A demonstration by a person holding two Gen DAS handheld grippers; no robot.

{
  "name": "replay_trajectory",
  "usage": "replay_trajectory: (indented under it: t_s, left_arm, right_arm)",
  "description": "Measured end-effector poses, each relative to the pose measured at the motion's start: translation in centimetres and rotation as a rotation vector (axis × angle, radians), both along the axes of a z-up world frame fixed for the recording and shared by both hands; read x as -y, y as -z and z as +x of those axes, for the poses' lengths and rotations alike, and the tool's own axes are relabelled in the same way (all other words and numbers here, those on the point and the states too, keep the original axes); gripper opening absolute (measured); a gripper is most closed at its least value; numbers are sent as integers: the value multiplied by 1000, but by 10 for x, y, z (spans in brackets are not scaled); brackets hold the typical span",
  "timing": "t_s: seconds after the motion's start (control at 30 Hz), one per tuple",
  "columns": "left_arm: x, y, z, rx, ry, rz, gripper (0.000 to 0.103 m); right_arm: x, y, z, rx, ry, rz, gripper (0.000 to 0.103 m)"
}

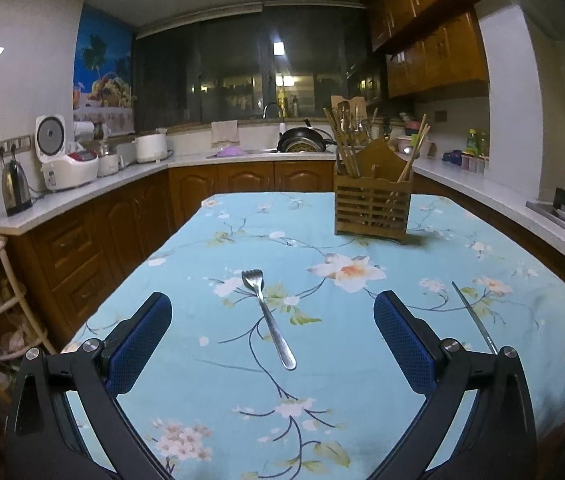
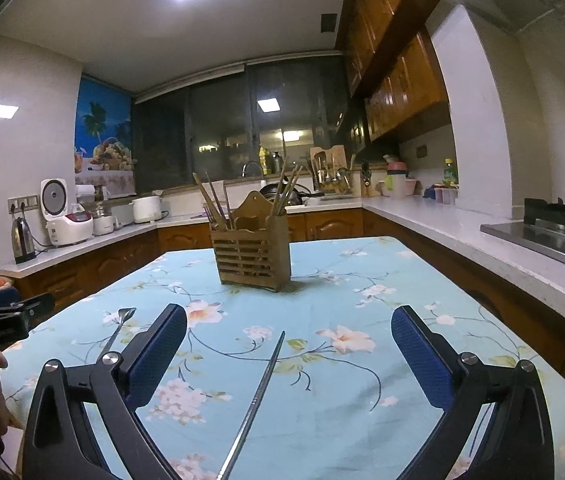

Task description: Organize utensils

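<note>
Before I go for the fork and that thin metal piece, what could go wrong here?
The fork and the thin metal utensil lie flat on the tablecloth, so the open left gripper or right gripper might pinch cloth or slip off. The wooden holder already holds chopsticks leaning outward; dropping utensils in could knock them.

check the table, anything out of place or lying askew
Two utensils lie loose on the floral tablecloth instead of in the wooden holder: a fork in front of the open left claw, and a thin metal piece, angled, in front of the open right claw. The holder stands upright.
</note>
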State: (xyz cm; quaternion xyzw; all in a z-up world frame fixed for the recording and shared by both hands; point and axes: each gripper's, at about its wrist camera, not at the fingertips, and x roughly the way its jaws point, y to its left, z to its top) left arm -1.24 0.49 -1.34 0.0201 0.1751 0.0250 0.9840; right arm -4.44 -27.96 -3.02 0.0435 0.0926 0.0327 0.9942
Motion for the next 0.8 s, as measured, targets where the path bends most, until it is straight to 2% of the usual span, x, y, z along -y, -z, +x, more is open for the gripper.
replay_trajectory:
  t_s: [0.8]
  left_arm:
    - [9, 2, -3, -3, 28, 5, 103]
  right_arm:
    - [-13, 5, 4, -19, -65, 6, 103]
